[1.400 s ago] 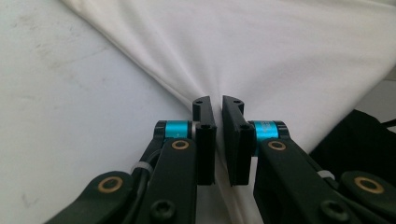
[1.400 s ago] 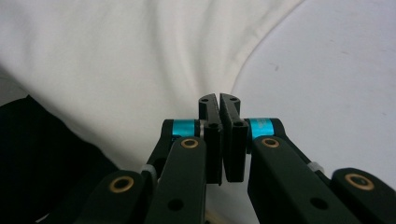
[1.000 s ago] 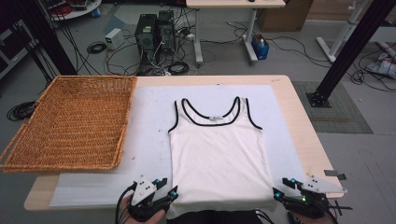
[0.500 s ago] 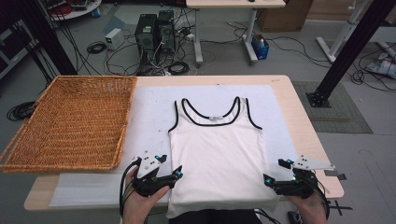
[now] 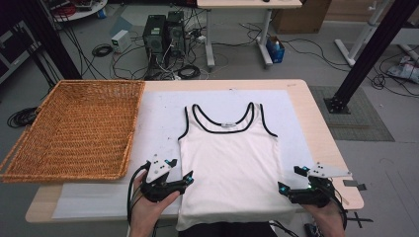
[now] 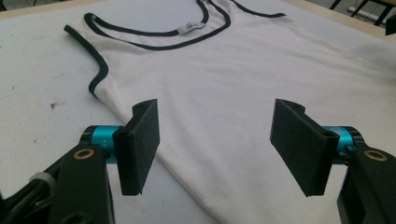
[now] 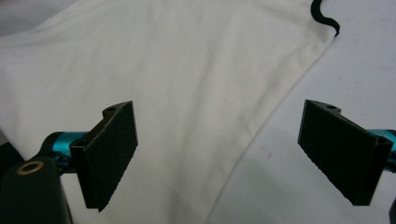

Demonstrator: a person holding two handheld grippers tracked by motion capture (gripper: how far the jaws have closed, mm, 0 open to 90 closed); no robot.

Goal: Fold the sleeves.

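High view: the left gripper [image 5: 189,177] and right gripper [image 5: 282,189] hover at the near side edges of a white tank top [image 5: 228,168] lying flat on the tabletop [image 5: 301,94], both with jaws just opened wide and holding nothing. This looks like the start of folding; next, each must close on its edge. The wicker basket [image 5: 74,128] at the left is empty.

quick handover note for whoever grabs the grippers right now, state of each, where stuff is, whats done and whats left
Left gripper: jaws just opened, nothing between them, at the tank top's left side near the hem.
Right gripper: jaws just opened, empty, at its right side.
Tank top lies flat, face up, on the white mat, hem over the near table edge. Wicker basket sits at left, nothing in it.
Done: top spread out. Left: no fold made yet; probably fold, then basket.
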